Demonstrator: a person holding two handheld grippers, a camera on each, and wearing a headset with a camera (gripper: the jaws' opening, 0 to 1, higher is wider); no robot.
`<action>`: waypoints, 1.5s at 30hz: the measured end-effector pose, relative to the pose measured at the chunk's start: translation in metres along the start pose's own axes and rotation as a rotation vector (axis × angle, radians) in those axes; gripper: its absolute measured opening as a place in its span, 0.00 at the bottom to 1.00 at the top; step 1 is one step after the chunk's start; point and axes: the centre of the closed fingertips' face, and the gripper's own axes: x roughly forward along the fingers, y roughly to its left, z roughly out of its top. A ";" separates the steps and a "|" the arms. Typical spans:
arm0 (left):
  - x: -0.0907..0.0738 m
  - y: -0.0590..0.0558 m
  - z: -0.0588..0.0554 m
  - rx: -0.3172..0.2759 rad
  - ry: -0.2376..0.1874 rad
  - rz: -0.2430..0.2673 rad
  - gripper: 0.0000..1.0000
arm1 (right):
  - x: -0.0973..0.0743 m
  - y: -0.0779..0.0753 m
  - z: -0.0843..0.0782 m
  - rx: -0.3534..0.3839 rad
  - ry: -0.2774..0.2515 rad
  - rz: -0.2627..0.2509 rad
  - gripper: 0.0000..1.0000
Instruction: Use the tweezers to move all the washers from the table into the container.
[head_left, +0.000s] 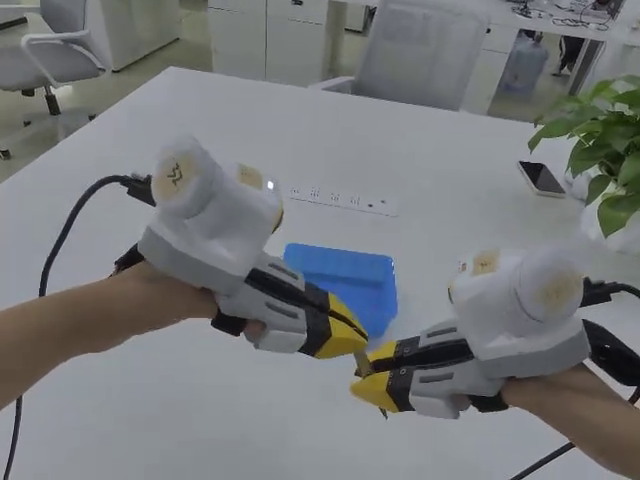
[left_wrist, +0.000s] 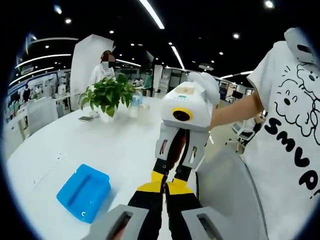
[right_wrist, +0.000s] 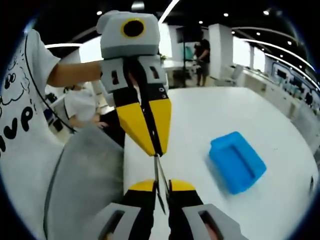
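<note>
Thin metal tweezers (right_wrist: 159, 180) run from the tip of my left gripper (right_wrist: 156, 152) down between the jaws of my right gripper (right_wrist: 161, 186). Both pairs of yellow-tipped jaws stand shut on them, tip to tip. In the head view the left gripper (head_left: 358, 345) and right gripper (head_left: 362, 385) meet above the near part of the white table (head_left: 200, 400), with a short piece of the tweezers (head_left: 361, 366) between them. The blue container (head_left: 345, 280) lies just behind the tips. In the left gripper view my left gripper (left_wrist: 164, 189) faces the right gripper (left_wrist: 169, 175), and the container (left_wrist: 84, 192) is lower left.
A socket strip (head_left: 345, 198) is set into the table behind the container. A phone (head_left: 541, 177) and a potted plant (head_left: 600, 150) are at the right edge. Office chairs (head_left: 425, 50) stand beyond the far side. Black cables (head_left: 60, 250) trail from both grippers.
</note>
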 end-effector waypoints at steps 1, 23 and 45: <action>0.003 0.002 -0.006 0.007 0.020 0.009 0.00 | 0.003 -0.003 -0.003 -0.005 0.012 -0.009 0.06; 0.039 0.032 -0.113 0.231 0.276 0.087 0.00 | 0.085 -0.027 -0.065 -0.196 0.271 -0.082 0.05; 0.045 0.054 -0.169 0.125 0.337 0.164 0.04 | 0.104 -0.026 -0.070 -0.304 0.294 -0.002 0.05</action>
